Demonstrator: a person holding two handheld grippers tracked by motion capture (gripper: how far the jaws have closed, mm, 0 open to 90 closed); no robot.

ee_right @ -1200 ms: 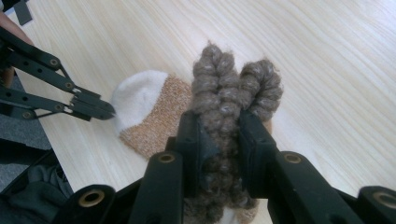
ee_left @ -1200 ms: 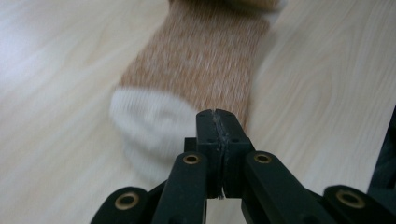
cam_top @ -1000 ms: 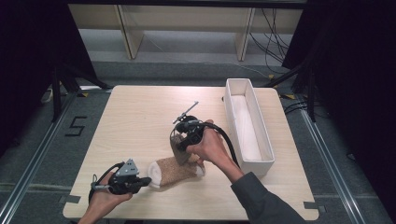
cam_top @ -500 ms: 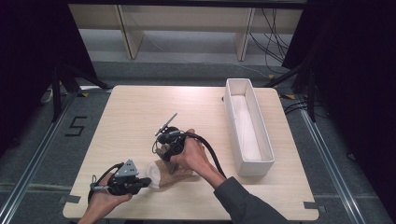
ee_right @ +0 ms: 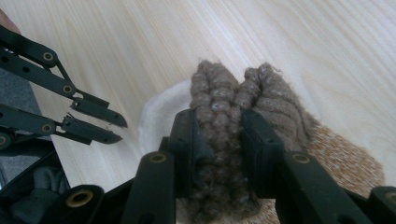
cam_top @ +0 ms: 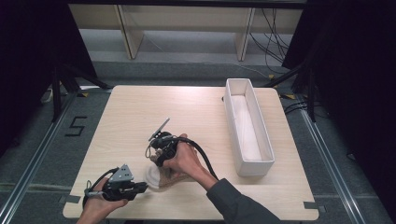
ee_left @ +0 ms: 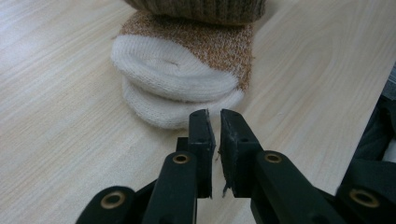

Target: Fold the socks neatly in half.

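The folded knitted sock pair, white at the toe and speckled brown with a grey-brown ribbed cuff (cam_top: 161,176), is seen lying near the front edge of the pale wooden counter (cam_top: 201,112), left of centre.

The right gripper (cam_top: 158,159) is held over the sock's far end. In the right gripper view its fingers (ee_right: 187,135) are clenched on one fold of the ribbed cuff (ee_right: 219,121), which bulges up between them; the second fold lies just beside the outer finger. These jaws have just been opening slightly, with the cuff between them.

The left gripper (cam_top: 140,187) is held low at the front left corner, its tips just short of the sock's white toe (ee_left: 177,88). Its fingers (ee_left: 201,135) are released: a narrow slit is seen between them, nothing within. They have just been parting.

A long white rectangular plastic bin (cam_top: 247,126) is set along the right edge, well apart from the sock. Bare counter is left behind and to the left of the hands; little room remains toward the front edge.
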